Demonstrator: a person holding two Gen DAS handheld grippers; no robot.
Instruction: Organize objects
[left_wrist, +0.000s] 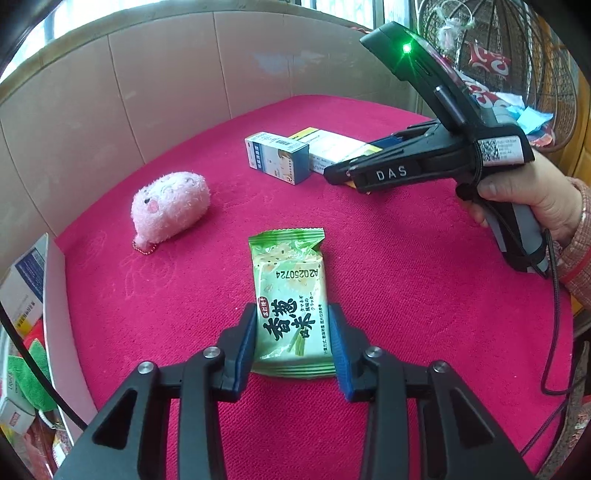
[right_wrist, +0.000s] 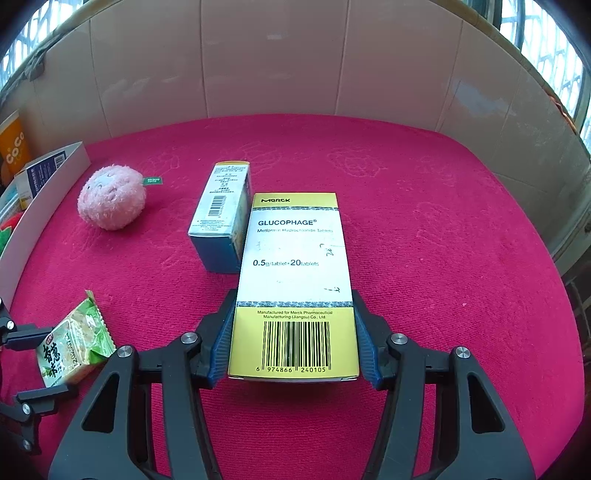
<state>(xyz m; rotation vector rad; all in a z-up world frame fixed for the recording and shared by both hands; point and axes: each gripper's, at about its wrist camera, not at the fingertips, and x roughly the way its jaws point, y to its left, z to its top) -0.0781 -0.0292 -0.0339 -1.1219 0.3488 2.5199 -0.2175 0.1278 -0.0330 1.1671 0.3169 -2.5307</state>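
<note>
Left wrist view: the left gripper (left_wrist: 293, 345) pinches the green cracker packet (left_wrist: 290, 306) on the red cloth (left_wrist: 406, 295). Light, crushable; grip the sealed edges. The right gripper (right_wrist: 293, 339) clamps the Glucophage box (right_wrist: 295, 280); stiff, hold the long sides.

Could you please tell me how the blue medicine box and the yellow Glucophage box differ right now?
The blue medicine box is shorter and chunkier; the yellow Glucophage box is longer and flatter. The blue box lies free on the red cloth, while the Glucophage box sits clamped in the right gripper. Both are cardboard cartons with barcodes, lying side by side.
</note>
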